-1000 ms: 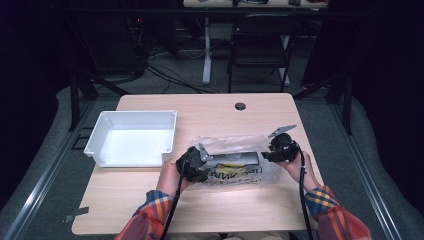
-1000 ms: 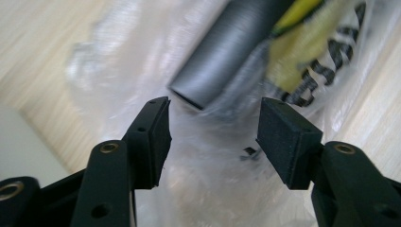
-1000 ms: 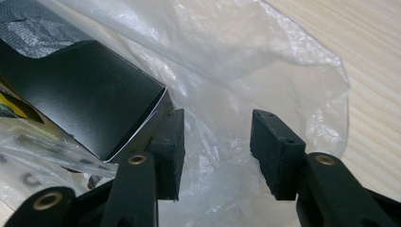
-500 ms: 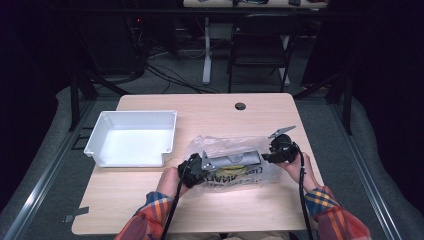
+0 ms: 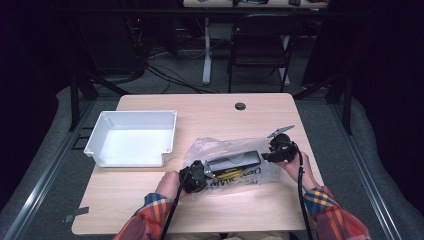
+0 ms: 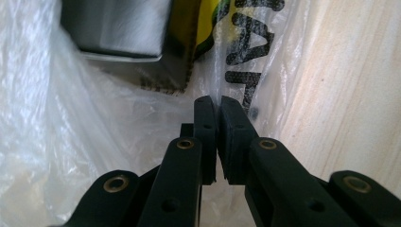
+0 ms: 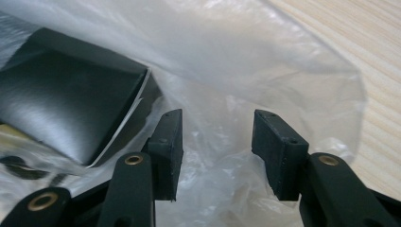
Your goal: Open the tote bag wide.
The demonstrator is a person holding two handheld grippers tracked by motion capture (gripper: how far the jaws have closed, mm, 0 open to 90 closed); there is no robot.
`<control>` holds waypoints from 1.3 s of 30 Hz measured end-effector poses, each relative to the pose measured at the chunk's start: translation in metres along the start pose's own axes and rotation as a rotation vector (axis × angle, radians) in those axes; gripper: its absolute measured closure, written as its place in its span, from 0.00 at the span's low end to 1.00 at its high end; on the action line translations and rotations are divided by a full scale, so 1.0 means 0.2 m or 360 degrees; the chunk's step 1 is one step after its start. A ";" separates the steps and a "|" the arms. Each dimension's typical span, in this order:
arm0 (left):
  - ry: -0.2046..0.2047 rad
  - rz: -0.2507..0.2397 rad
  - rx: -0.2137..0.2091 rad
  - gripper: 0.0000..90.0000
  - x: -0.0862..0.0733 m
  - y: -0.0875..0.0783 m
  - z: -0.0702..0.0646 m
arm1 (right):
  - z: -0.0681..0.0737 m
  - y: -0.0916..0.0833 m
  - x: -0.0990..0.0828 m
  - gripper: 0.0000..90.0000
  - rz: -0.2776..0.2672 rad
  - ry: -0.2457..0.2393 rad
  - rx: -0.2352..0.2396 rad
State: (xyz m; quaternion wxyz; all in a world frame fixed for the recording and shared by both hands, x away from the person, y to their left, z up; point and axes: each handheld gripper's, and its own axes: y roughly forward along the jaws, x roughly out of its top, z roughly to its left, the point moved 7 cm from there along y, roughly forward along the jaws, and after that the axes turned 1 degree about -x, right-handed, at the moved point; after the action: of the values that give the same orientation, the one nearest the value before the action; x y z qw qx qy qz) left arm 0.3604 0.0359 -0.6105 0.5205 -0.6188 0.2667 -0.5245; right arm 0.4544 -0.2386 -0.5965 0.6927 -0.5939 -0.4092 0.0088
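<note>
The clear plastic bag lies across the near right of the counter, with a dark flat box and something yellow inside it. The left claw is pressed together on a fold of the film at the bag's left end, most likely to anchor it. The right claw stands spread at the right end, film bunched between its pads but not pinched; it looks ready to work the mouth open. The white tray waits well apart at the left. Compared with a second ago, the left claw has snapped shut on the bag, and the box now sits more squarely along it.
</note>
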 end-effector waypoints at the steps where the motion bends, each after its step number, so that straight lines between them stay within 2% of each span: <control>1: -0.0020 -0.0002 -0.0013 0.95 -0.01 0.00 0.01 | 0.00 0.00 0.00 0.60 -0.0005 0.0010 -0.0002; 3: -0.0032 0.0012 -0.0023 0.91 -0.01 0.00 0.01 | -0.01 0.01 0.00 0.60 -0.0005 0.0013 0.0002; 7: -0.0069 -0.0019 -0.0037 0.68 0.01 -0.07 0.02 | 0.01 0.00 0.01 0.60 -0.0019 -0.0009 0.0008; 9: -0.0071 -0.0081 -0.0055 0.58 0.04 -0.13 0.02 | 0.01 -0.01 0.02 0.59 -0.0030 -0.0006 0.0008; 10: -0.0071 -0.0081 -0.0055 0.54 0.04 -0.13 0.02 | 0.01 -0.01 0.02 0.59 -0.0030 -0.0006 0.0008; 11: -0.0087 -0.0143 -0.0052 0.51 0.07 -0.18 0.04 | 0.01 -0.02 0.02 0.60 -0.0041 -0.0011 0.0011; 14: -0.0128 -0.0213 -0.0024 0.48 0.08 -0.22 0.09 | 0.00 -0.03 0.03 0.59 -0.0048 0.0004 0.0010; 17: -0.0181 -0.0215 0.0013 0.48 0.07 -0.21 0.14 | 0.00 -0.04 0.03 0.59 -0.0061 0.0000 0.0014; 19: -0.0243 -0.0190 0.0057 0.53 0.06 -0.19 0.18 | 0.00 -0.04 0.03 0.60 -0.0061 -0.0004 0.0017; 20: -0.0243 -0.0190 0.0057 0.58 0.06 -0.19 0.18 | 0.00 -0.04 0.03 0.60 -0.0063 -0.0003 0.0015; 21: -0.0324 -0.0165 0.0098 0.61 0.05 -0.16 0.23 | 0.00 -0.04 0.03 0.60 -0.0062 -0.0001 0.0015; 22: -0.0363 -0.0158 0.0101 0.63 0.04 -0.16 0.24 | 0.00 -0.04 0.03 0.60 -0.0058 0.0001 0.0013; 24: -0.0457 -0.0172 0.0165 0.71 0.04 -0.15 0.29 | 0.00 -0.04 0.03 0.61 -0.0056 -0.0002 0.0007; 26: -0.0526 -0.0131 0.0238 0.78 0.03 -0.13 0.33 | 0.00 -0.03 0.03 0.61 -0.0048 -0.0005 0.0006; 28: -0.0551 -0.0082 0.0266 0.81 0.03 -0.09 0.34 | 0.00 -0.03 0.02 0.61 -0.0035 -0.0006 0.0004; 29: -0.0546 -0.0040 0.0283 0.81 0.02 -0.07 0.35 | 0.00 -0.02 0.02 0.61 -0.0037 0.0000 -0.0001; 32: -0.0554 0.0008 0.0320 0.83 0.03 -0.02 0.35 | 0.00 -0.02 0.02 0.61 -0.0027 0.0003 -0.0014; 33: -0.0538 0.0028 0.0334 0.84 0.03 -0.01 0.35 | -0.01 -0.02 0.02 0.61 -0.0024 0.0000 -0.0016; 38: -0.0546 0.0047 0.0392 0.85 0.04 0.03 0.38 | -0.01 -0.02 0.01 0.61 -0.0016 -0.0001 -0.0032; 39: -0.0540 0.0048 0.0387 0.85 0.04 0.04 0.38 | -0.01 -0.02 0.01 0.61 -0.0021 0.0002 -0.0030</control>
State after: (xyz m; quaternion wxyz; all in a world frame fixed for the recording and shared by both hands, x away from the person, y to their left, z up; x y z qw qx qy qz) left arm 0.4350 0.0540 -0.6073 0.6366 -0.6268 0.1192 -0.4333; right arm 0.4563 -0.2407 -0.5916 0.6874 -0.5977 -0.4126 0.0000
